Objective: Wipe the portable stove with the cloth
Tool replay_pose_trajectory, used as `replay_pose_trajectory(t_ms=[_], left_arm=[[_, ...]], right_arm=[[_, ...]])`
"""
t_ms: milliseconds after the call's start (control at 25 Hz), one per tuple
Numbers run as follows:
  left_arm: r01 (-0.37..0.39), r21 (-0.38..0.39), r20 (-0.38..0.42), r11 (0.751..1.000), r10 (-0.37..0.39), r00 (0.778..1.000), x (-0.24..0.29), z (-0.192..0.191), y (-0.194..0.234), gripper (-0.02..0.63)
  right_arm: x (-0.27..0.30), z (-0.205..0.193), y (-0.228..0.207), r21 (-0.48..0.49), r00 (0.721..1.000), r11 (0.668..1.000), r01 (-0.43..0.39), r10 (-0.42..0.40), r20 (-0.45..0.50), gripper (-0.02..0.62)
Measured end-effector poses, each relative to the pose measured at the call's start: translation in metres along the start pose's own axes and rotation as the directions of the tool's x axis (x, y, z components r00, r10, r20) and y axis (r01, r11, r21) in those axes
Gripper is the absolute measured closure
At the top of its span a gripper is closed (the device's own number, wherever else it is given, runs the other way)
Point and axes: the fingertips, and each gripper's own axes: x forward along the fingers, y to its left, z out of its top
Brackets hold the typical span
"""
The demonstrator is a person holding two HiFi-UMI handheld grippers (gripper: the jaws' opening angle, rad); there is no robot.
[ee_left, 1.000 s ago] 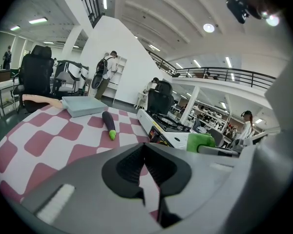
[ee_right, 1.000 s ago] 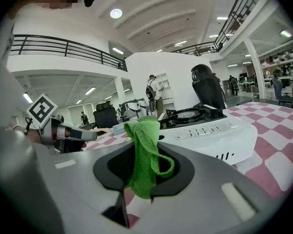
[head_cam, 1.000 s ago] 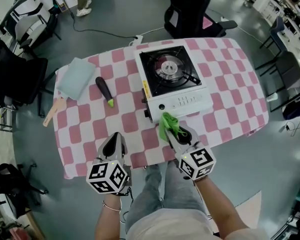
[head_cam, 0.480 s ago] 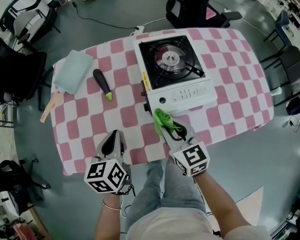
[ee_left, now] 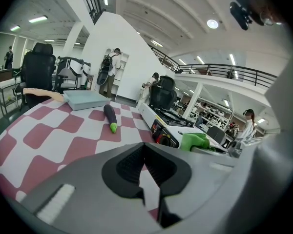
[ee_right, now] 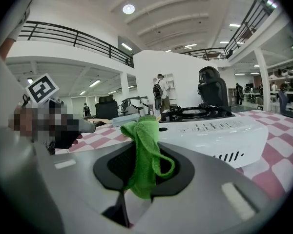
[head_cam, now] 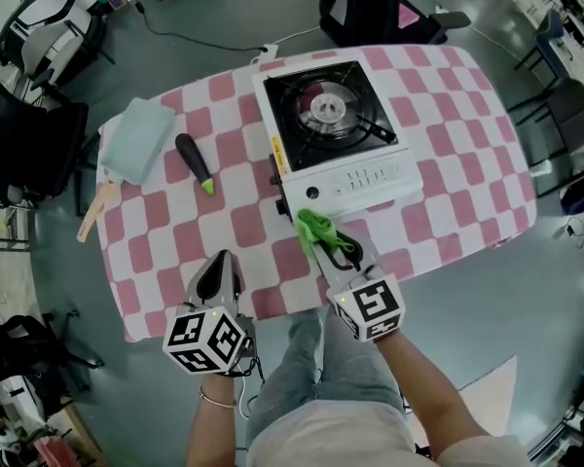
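the cloth [head_cam: 316, 230], pinched in the right claw [head_cam: 323, 244], is being edged closer to the stove [head_cam: 336, 134] front just ahead, so wiping is only now being set up. the left claw [head_cam: 219, 264] is being held pressed together, empty.

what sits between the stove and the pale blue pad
A dark aubergine with a green tip, lying on the checked tablecloth; clearest in the head view.

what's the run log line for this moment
right gripper: shut on cloth | cloth: green, at stove front, contact unclear | left gripper: shut, empty | stove: top not reached yet
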Motion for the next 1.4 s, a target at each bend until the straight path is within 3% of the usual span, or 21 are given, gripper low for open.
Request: replay_pose_trajectory(t_ms=[1400], left_arm=[[0.064, 0.03, -0.041, 0.998, -0.063, 0.997, 0.02, -0.001, -0.031, 0.606]], right_arm=[[-0.026, -0.005, -0.052, 0.036, 0.99, 0.99, 0.138, -0.138, -0.002, 0.512]])
